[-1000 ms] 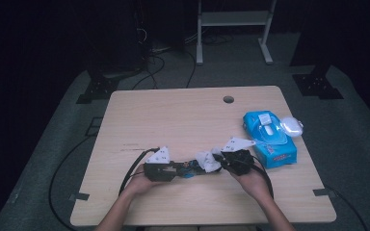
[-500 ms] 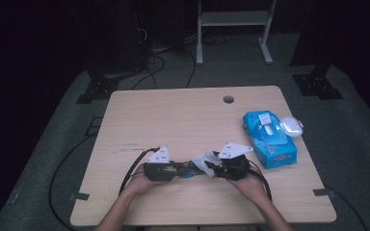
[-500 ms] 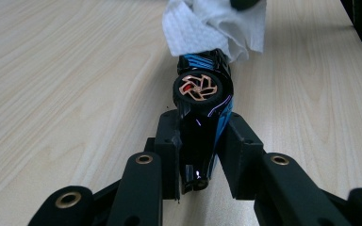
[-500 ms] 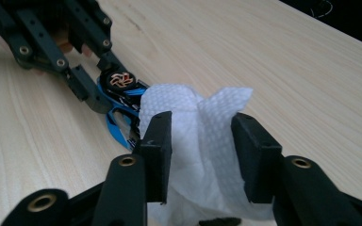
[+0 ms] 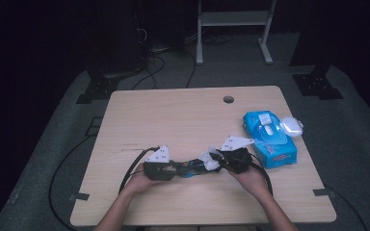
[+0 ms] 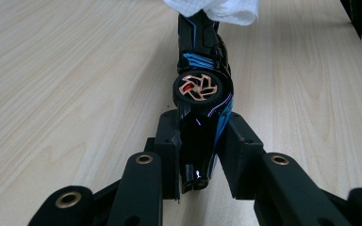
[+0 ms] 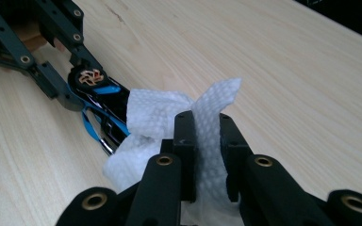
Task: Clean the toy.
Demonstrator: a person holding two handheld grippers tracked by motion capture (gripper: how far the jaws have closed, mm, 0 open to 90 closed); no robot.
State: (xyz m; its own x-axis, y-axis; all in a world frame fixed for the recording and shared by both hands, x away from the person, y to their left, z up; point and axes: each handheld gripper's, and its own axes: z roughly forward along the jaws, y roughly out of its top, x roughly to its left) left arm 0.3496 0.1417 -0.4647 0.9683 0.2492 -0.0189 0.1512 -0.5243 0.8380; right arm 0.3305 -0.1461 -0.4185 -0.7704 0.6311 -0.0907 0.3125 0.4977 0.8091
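Note:
A black toy car (image 6: 202, 89) with blue stripes and a copper-coloured wheel lies on its side between the jaws of my left gripper (image 6: 200, 155), which is shut on its rear end. In the high view the left gripper (image 5: 180, 169) holds the car (image 5: 192, 167) just above the table's front part. My right gripper (image 7: 205, 141) is shut on a white paper wipe (image 7: 155, 115); its jaws have just closed on it again. The wipe drapes over the car's (image 7: 99, 94) front end. From above, the right gripper (image 5: 217, 161) and the wipe (image 5: 208, 160) meet the car from the right.
A blue pack of wipes (image 5: 270, 139) lies at the table's right edge with a white oval case (image 5: 291, 126) beside it. A cable hole (image 5: 228, 99) sits at the far side of the wooden table (image 5: 173, 115). Cables trail off the front left.
The right gripper with the wipe shifted slightly against the car's front and back again. The left gripper and the car stayed where they were.

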